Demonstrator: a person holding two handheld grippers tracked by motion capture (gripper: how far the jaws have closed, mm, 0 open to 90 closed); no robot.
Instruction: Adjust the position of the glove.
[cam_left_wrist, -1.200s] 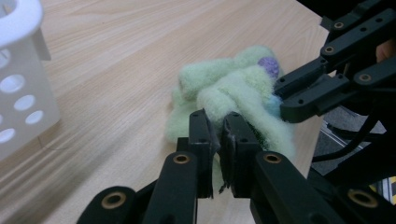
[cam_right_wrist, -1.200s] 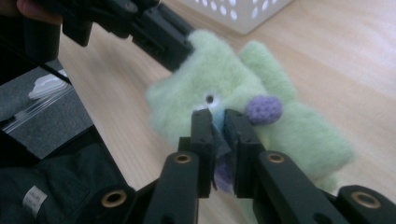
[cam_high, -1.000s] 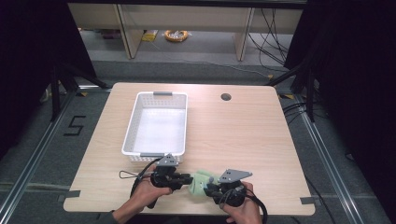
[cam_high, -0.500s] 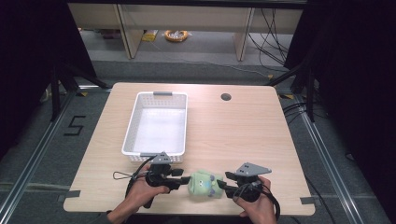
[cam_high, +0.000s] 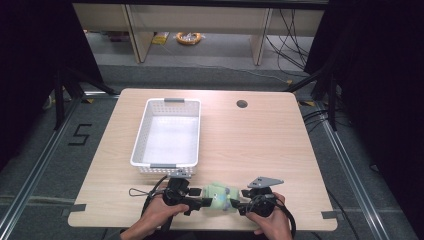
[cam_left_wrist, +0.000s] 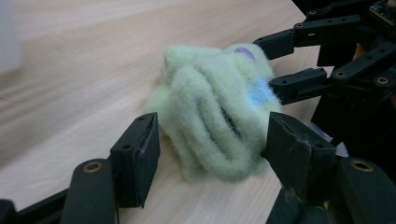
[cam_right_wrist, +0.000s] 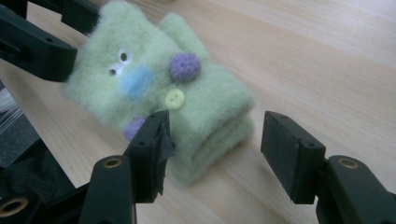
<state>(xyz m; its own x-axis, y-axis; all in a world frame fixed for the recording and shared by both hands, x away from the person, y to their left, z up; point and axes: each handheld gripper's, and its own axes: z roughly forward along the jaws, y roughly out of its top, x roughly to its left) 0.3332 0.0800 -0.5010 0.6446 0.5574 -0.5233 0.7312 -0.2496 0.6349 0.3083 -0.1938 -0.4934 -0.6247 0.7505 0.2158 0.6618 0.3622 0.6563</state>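
Both grippers, left (cam_high: 200, 202) and right (cam_high: 239, 206), just opened, flanking folded green toy (cam_high: 219, 195) lying loose between jaws, hands low at table (cam_high: 260, 145) edge.

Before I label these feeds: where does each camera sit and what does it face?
High view: above the near table edge, looking forward and down; both hands, basket.
Left gripper view: on the left gripper, facing the green cloth between its open jaws.
Right gripper view: on the right gripper, open, facing it oppositely.
Shared: the cloth, each other's jaws.
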